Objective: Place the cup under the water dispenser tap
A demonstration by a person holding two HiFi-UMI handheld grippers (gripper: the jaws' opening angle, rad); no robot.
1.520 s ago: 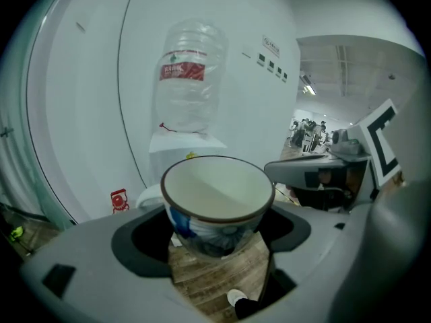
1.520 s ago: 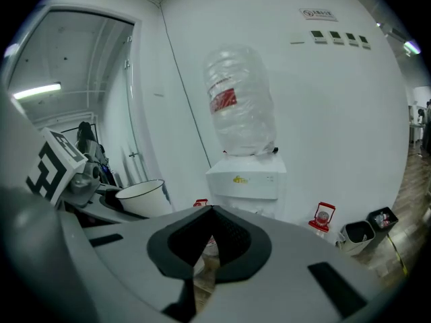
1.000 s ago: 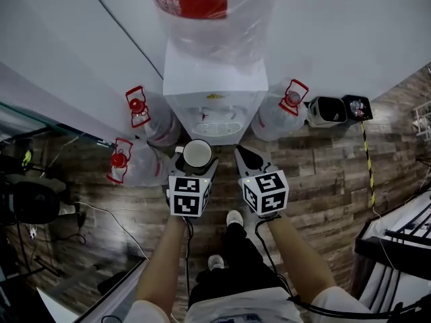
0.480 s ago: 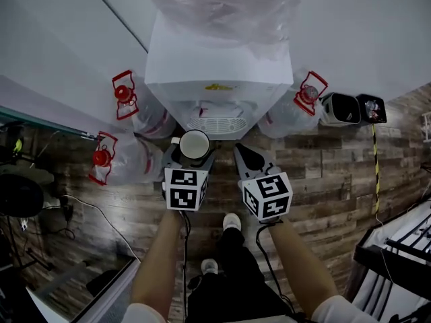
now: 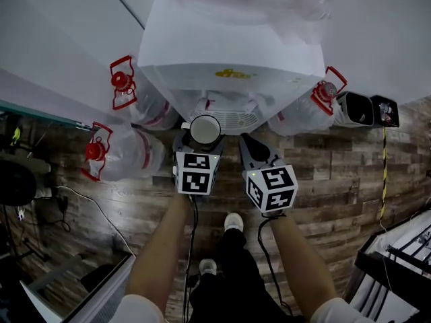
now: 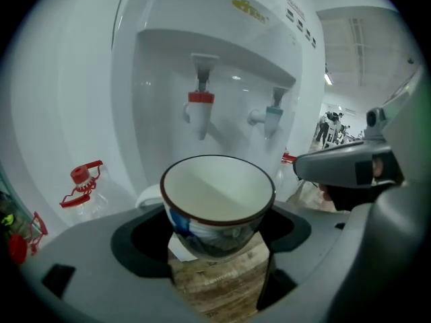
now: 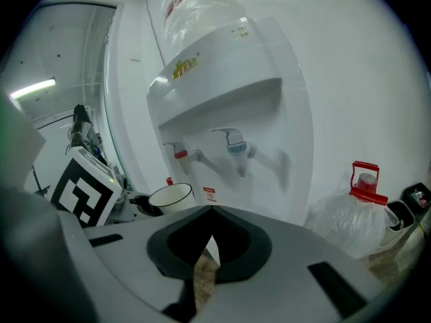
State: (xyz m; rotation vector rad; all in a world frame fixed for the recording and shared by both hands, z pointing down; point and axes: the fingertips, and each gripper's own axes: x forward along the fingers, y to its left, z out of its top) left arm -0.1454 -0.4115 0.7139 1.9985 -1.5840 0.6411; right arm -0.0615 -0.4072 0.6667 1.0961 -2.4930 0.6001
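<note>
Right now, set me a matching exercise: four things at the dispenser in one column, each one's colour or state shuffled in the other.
Things:
1. cup
2. right gripper
3. left-hand tap
4. right-hand tap

Colour or state:
A. blue
B. shut, nothing between its jaws
C. red
D. held in the left gripper

Pairs: 1-D, 2-B, 3-C, 4-A.
</note>
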